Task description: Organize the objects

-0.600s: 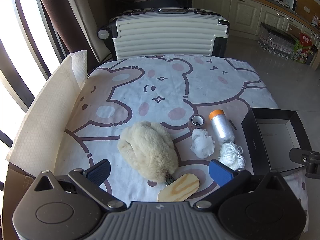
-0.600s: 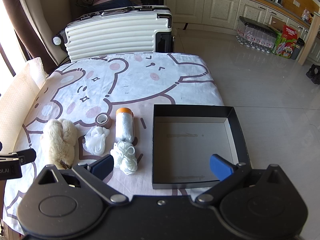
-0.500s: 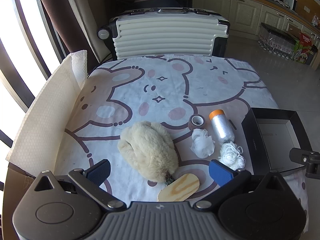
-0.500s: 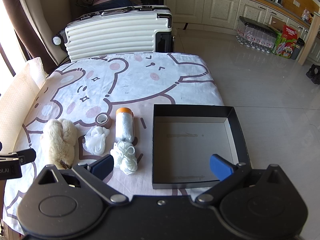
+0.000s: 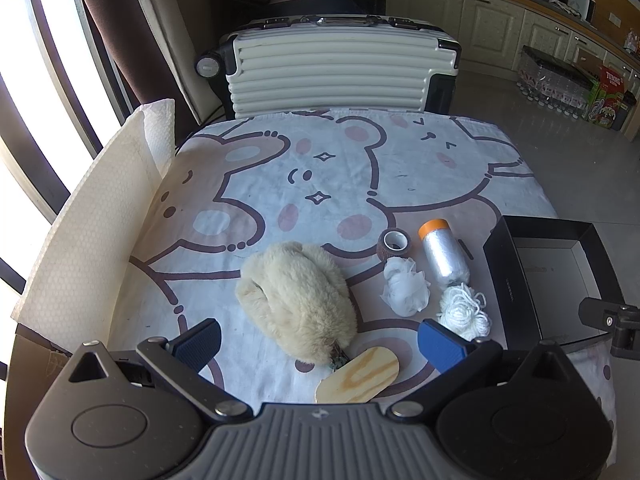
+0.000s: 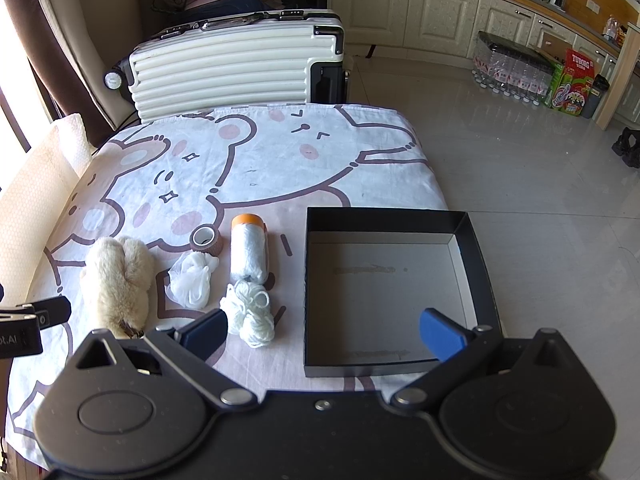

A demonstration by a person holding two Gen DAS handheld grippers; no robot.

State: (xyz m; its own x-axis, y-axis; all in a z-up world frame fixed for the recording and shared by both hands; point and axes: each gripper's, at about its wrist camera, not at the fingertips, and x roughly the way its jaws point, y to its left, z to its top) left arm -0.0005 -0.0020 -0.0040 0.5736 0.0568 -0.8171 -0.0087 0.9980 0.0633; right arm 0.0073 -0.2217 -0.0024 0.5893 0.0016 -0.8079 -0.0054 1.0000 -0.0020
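Observation:
A fluffy cream brush (image 5: 296, 300) with a wooden handle (image 5: 360, 376) lies on the bear-print cloth, just ahead of my open, empty left gripper (image 5: 320, 340). To its right lie a brown tape roll (image 5: 394, 242), a white mesh ball (image 5: 404, 288), a silver roll with an orange cap (image 5: 444, 254) and a white yarn bundle (image 5: 464, 312). The empty black box (image 6: 384, 288) sits at the right. My right gripper (image 6: 322, 334) is open and empty, hovering over the box's near left edge; the yarn (image 6: 250, 312) is by its left finger.
A white ribbed suitcase (image 5: 340, 72) stands behind the table's far edge. A white paper sheet (image 5: 92, 232) lines the table's left side by the window. Tiled floor (image 6: 540, 184) lies to the right, with bottles and a carton (image 6: 570, 84) by the cabinets.

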